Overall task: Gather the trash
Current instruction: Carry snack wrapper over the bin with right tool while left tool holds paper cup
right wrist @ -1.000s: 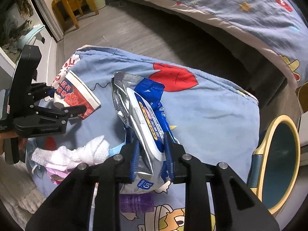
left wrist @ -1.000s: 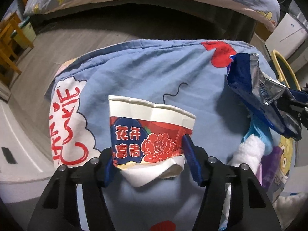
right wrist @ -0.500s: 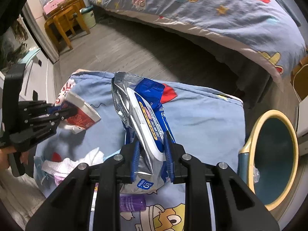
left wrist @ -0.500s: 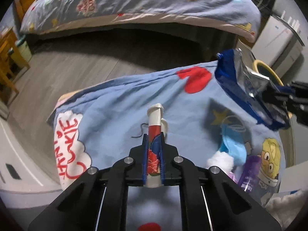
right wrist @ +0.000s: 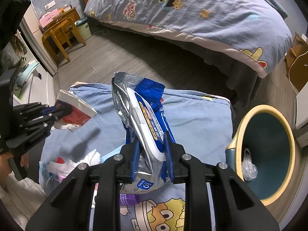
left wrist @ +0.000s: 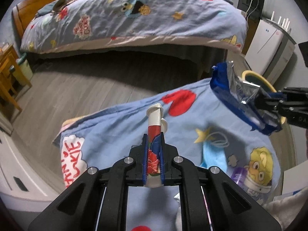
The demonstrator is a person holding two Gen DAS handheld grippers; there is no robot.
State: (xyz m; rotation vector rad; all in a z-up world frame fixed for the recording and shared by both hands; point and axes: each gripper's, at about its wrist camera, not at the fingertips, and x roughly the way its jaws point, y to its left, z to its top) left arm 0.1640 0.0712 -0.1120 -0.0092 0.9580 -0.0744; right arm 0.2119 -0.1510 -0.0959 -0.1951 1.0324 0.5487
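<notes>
My left gripper [left wrist: 153,146] is shut on a flattened paper cup [left wrist: 154,132] with a red flower print, held above the blue cartoon blanket [left wrist: 119,127]. The cup also shows in the right wrist view [right wrist: 75,111]. My right gripper [right wrist: 152,146] is shut on a blue and silver wet-wipe packet [right wrist: 138,115], lifted over the blanket; the packet shows in the left wrist view [left wrist: 236,96]. A yellow-rimmed teal bin [right wrist: 267,154] stands right of the blanket with a clear plastic scrap [right wrist: 248,167] inside.
On the blanket lie a light blue face mask [left wrist: 213,154], crumpled white tissue [right wrist: 77,161] and a purple wrapper [right wrist: 129,199]. A bed [right wrist: 192,13] stands beyond the wooden floor. A wooden chair [right wrist: 61,32] and a white appliance [left wrist: 267,44] stand at the sides.
My left gripper closed flat on the paper cup and lifted it off the blanket. My right gripper rose with the packet and shifted toward the bin.
</notes>
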